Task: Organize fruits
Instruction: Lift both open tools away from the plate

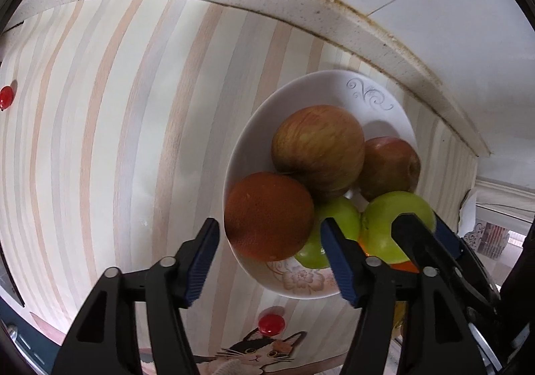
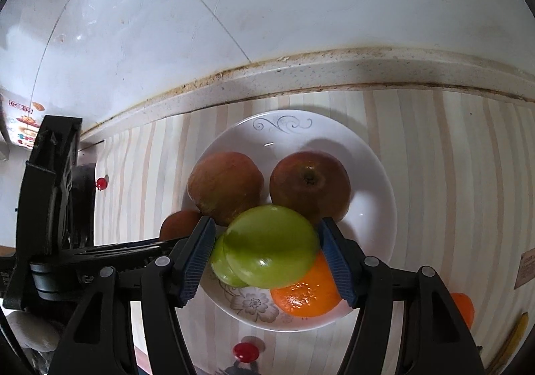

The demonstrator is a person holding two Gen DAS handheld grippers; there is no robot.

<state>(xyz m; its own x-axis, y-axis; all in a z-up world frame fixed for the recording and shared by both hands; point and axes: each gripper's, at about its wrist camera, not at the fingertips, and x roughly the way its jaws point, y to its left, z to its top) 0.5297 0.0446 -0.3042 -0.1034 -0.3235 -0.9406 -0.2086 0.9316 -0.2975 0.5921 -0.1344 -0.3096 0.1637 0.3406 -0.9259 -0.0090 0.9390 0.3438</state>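
A white plate (image 2: 374,207) on the striped counter holds two red apples (image 2: 225,186) (image 2: 309,186), a second green apple (image 2: 220,266), an orange (image 2: 306,293) and a dark brown-orange fruit (image 1: 267,217). My right gripper (image 2: 265,246) is shut on a green apple (image 2: 271,246) just above the plate's front. My left gripper (image 1: 269,241) is open at the plate's (image 1: 378,100) near-left rim, its fingers on either side of the dark fruit and not touching it. The right gripper's finger (image 1: 418,241) shows on the green apple (image 1: 381,224) in the left wrist view.
A speckled counter ledge (image 2: 334,74) and white tiled wall lie behind the plate. Red suction knobs (image 2: 245,351) (image 1: 6,97) dot the striped mat. Another orange (image 2: 463,308) and a banana (image 2: 511,341) lie at the right. The left gripper's body (image 2: 50,207) stands left of the plate.
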